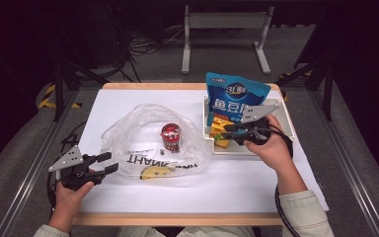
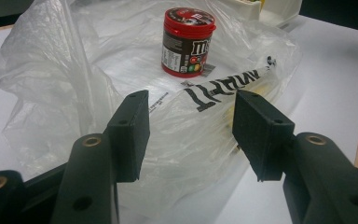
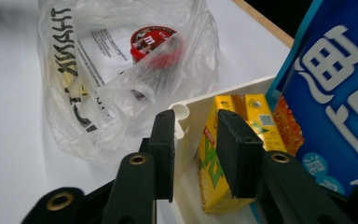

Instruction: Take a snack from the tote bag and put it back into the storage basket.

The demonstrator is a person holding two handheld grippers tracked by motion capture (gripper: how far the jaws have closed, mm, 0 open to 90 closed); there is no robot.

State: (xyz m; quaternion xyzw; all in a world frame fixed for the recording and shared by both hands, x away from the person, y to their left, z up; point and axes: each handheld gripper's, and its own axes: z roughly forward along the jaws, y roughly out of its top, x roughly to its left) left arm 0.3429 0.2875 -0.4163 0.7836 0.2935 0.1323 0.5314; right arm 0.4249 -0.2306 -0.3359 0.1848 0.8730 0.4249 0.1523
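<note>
Left tongs spread, empty, at near-left edge of clear plastic bag on counter. Right tongs part-open, straddling white bin wall; whether they touch it, cannot tell. Yellow drink carton inside bin, long axis pointing away from tongs, base hidden. Blue snack pouch upright behind. Red-lidded candy jar upright in bag.

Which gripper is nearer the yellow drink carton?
Right. The right gripper straddles the white bin's wall with one jaw against the yellow drink carton; the left gripper hovers far off, beside the plastic bag.
</note>
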